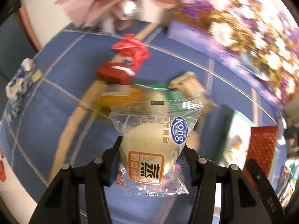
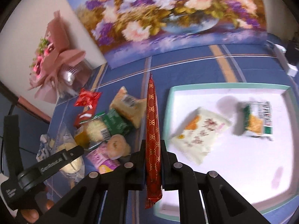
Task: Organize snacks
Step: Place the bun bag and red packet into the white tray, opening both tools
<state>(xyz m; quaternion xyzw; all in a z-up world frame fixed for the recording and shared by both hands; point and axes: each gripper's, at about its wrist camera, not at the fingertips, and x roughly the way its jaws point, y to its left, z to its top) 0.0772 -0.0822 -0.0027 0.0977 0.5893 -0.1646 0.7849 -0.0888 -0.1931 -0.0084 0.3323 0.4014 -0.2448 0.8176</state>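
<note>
My left gripper [image 1: 151,149] is shut on a clear-wrapped pale round bun [image 1: 149,147] with a blue Kong label, held above the blue cloth. It also shows in the right wrist view [image 2: 69,155], with the left gripper's finger [image 2: 56,158] over it. My right gripper [image 2: 153,149] is shut on a long red snack packet with gold pattern [image 2: 153,130], held edge-on beside the white tray [image 2: 243,168]. The tray holds a cream packet [image 2: 198,132] and a green-white packet [image 2: 257,119]. A pile of snacks [image 2: 110,123] lies left of the tray.
A flower painting [image 2: 168,18] leans at the back. A pink bouquet [image 2: 56,56] stands back left. Red packets [image 1: 130,52] and a blue-white wrapper [image 1: 18,85] lie on the blue striped cloth [image 1: 56,78]. The tray's edge shows at right in the left wrist view [image 1: 239,130].
</note>
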